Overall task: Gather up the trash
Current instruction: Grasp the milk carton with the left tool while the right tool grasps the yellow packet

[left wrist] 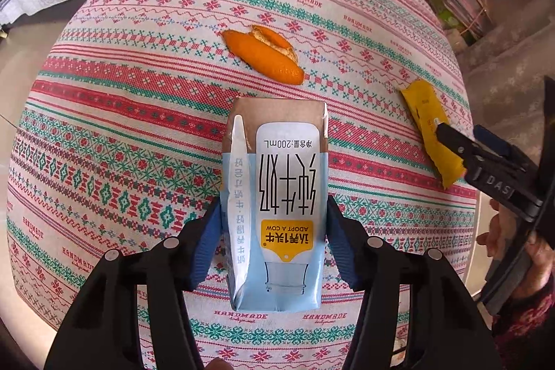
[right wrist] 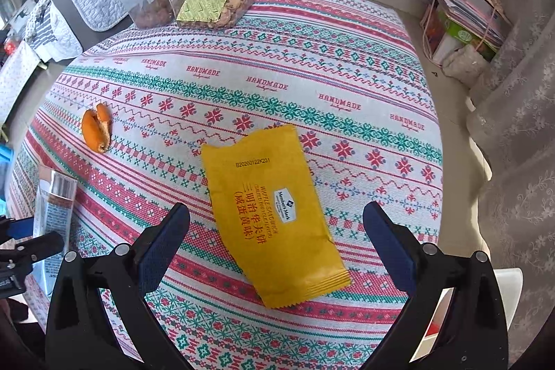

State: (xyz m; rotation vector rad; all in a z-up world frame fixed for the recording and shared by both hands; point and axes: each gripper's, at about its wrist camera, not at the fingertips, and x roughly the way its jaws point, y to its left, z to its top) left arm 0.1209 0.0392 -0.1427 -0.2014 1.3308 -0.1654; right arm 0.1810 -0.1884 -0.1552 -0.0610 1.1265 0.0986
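Milk carton (left wrist: 277,203), wrapper (right wrist: 274,214), peel (left wrist: 267,54) — flat

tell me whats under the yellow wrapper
The yellow wrapper lies flat on the patterned tablecloth; only cloth shows around its edges. Whatever sits directly beneath it is covered.

Yellow wrapper (right wrist: 274,224), orange peel (left wrist: 265,54) — red-and-green patterned tablecloth (right wrist: 312,85).
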